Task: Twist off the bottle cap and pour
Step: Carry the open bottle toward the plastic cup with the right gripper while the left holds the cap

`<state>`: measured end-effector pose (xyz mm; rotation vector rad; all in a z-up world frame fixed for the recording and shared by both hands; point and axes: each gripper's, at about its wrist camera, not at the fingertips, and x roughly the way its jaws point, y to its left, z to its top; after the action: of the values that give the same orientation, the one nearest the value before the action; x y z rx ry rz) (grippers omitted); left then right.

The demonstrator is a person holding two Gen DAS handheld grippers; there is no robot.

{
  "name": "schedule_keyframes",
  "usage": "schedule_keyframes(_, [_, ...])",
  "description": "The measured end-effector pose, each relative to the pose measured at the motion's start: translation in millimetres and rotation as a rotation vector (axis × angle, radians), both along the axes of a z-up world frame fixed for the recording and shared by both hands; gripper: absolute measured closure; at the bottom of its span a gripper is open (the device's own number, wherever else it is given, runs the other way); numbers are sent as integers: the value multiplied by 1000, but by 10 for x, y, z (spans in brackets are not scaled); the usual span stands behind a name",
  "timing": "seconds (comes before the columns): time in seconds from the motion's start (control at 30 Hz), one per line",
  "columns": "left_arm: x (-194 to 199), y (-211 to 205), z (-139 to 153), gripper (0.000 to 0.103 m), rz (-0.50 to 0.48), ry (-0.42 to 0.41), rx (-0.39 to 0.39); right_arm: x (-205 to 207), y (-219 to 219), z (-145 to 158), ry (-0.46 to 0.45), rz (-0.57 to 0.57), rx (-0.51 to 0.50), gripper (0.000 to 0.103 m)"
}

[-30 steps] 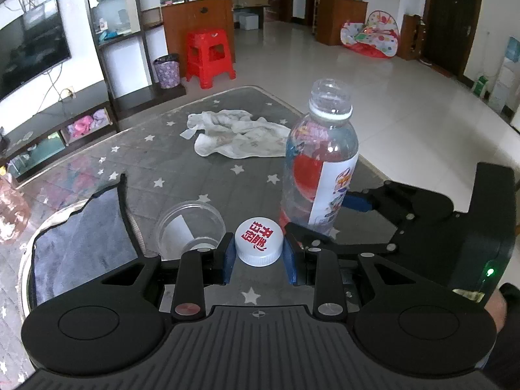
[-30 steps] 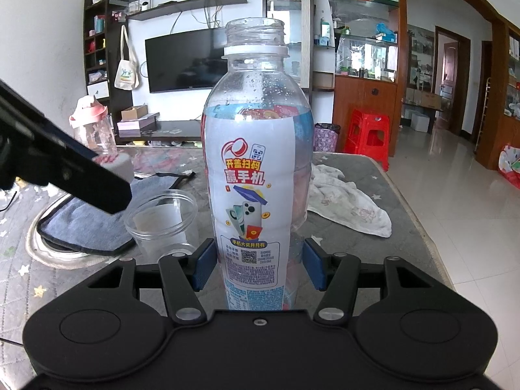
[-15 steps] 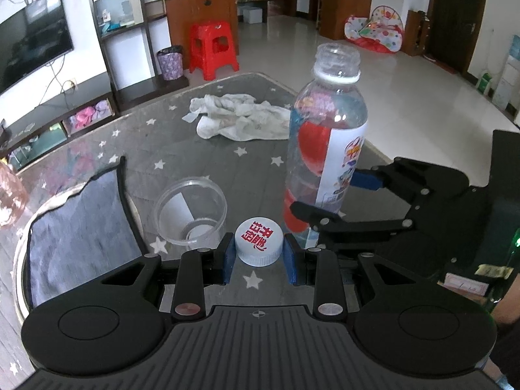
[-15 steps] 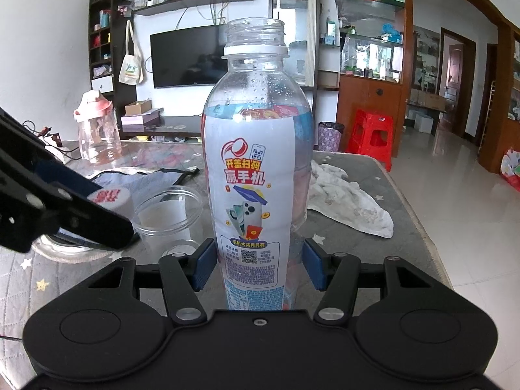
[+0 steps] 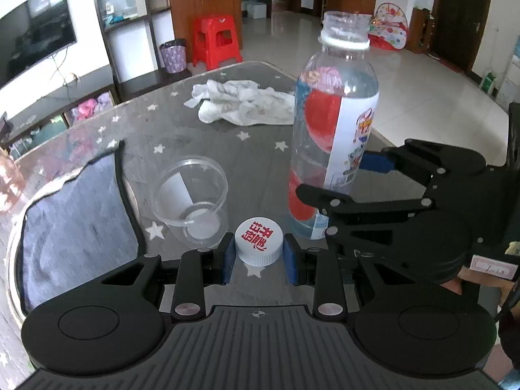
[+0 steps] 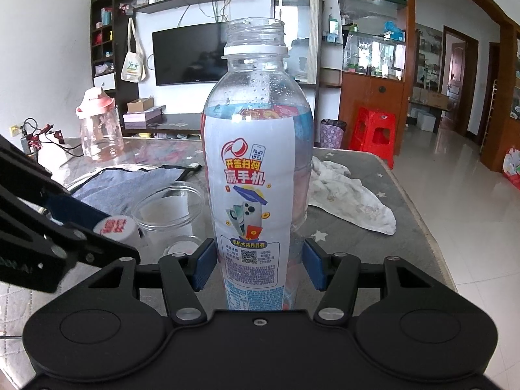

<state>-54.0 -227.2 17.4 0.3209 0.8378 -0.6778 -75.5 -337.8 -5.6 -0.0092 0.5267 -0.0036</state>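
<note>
- The left gripper (image 5: pixel 259 256) is clamped on the white cap (image 5: pixel 258 241), its blue pads (image 5: pixel 227 257) pressing the cap's two sides; red print faces up on the cap's top.
- The cap sits low over the table (image 5: pixel 182 136), just in front of the clear cup; whether it touches the tabletop I cannot tell.
- The right gripper (image 6: pixel 256 266) is closed around the lower part of the bottle (image 6: pixel 256 169), one blue pad on each side of the label.
- The bottle stands upright, its neck open and a white ring below the thread; clear liquid fills it to about the shoulder.
- The cup (image 5: pixel 190 200) stands upright and looks empty, between the bottle and a blue-grey cloth (image 5: pixel 74 227) lying to the left in the left wrist view.
- A crumpled white rag (image 5: pixel 243 102) lies farther back on the star-patterned table top, behind the bottle.
- In the right wrist view a pink-lidded jug (image 6: pixel 99 123) stands at the far left of the table.
- A red stool (image 5: pixel 216 40) stands on the floor beyond the table.
</note>
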Motion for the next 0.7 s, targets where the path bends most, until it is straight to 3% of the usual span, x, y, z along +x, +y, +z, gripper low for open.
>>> schedule_keyframes(0.7, [10, 113, -281, 71, 45, 39, 8, 86, 11, -27, -11, 11, 48, 42])
